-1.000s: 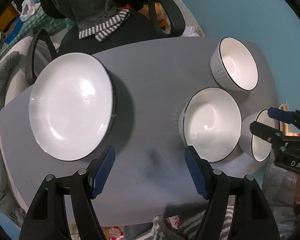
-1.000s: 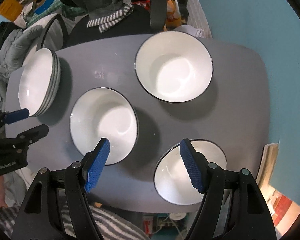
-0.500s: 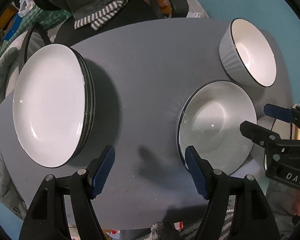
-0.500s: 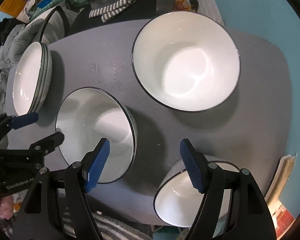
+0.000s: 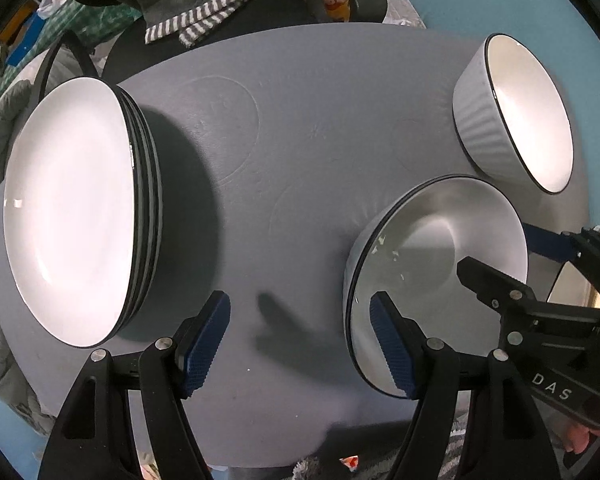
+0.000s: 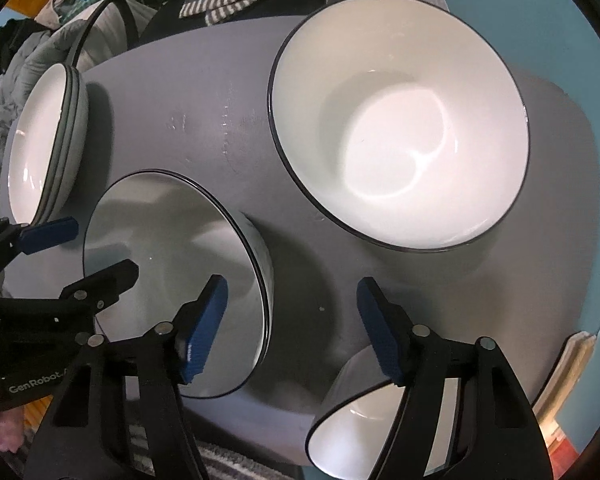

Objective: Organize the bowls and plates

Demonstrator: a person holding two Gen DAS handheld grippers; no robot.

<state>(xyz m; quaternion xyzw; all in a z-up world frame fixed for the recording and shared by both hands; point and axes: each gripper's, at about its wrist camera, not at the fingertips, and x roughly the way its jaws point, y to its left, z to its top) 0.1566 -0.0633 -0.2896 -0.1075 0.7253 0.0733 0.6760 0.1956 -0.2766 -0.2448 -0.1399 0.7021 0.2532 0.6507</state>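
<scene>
Left gripper (image 5: 300, 344): jaws apart, empty, over grey table (image 5: 300, 140).
Right gripper (image 6: 292, 324): jaws apart, empty.
Middle bowl (image 5: 436, 280): just beside both grippers.
Plate stack (image 5: 72, 208): left edge.
Far bowl (image 6: 400, 136); near bowl (image 6: 372, 432).
Change: both grippers lower, closer to table.

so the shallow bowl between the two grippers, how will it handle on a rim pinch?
The shallow bowl looks glazed and glossy, so probably slippery. Rigid ceramic, likely chips if knocked against the deep bowl. A one-sided pinch may tilt it.
</scene>
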